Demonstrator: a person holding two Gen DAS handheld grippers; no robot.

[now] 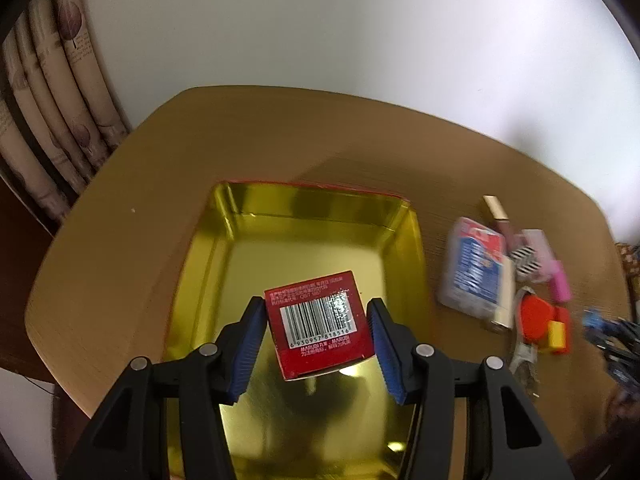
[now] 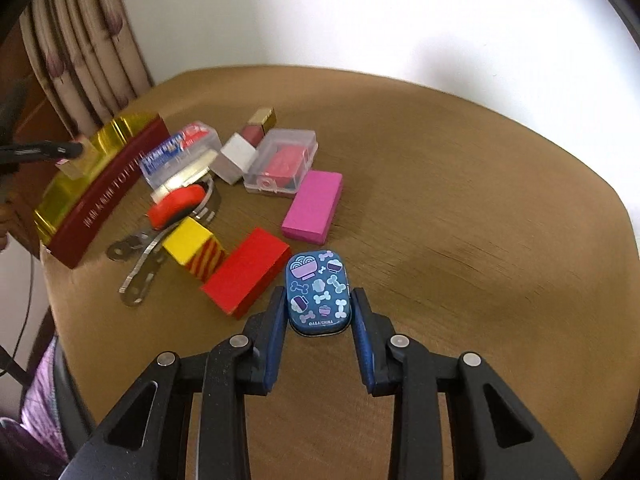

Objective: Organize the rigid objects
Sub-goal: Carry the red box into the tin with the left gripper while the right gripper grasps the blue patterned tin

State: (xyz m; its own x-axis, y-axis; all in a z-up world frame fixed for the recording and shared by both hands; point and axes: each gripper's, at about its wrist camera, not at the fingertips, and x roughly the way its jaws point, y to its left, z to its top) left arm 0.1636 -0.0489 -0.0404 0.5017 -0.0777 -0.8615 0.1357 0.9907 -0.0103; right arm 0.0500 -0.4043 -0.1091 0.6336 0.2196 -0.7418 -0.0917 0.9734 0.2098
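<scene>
Two tools were at work over the brown surface. The left tool was clamped about half-wide on a small red box, barcode face toward the camera, both blue pads pressed to its sides. It hung above the gold-lined tray, over the tray's 6 o'clock half and clear of the floor.

The right tool sat low over a blue tin printed with bones and bowls. Its pads flanked the tin's near end, nearly shut to its width; whether they pressed on it I could not tell. The tin lay flat on the surface.

From the tin, a red block lay at 9 o'clock, almost touching it. A pink block lay at 12 o'clock, and a yellow striped block at 10 o'clock. Beyond them lay a clear case with red contents. The tray's dark red wall stood at the far left, well apart from the tin.
</scene>
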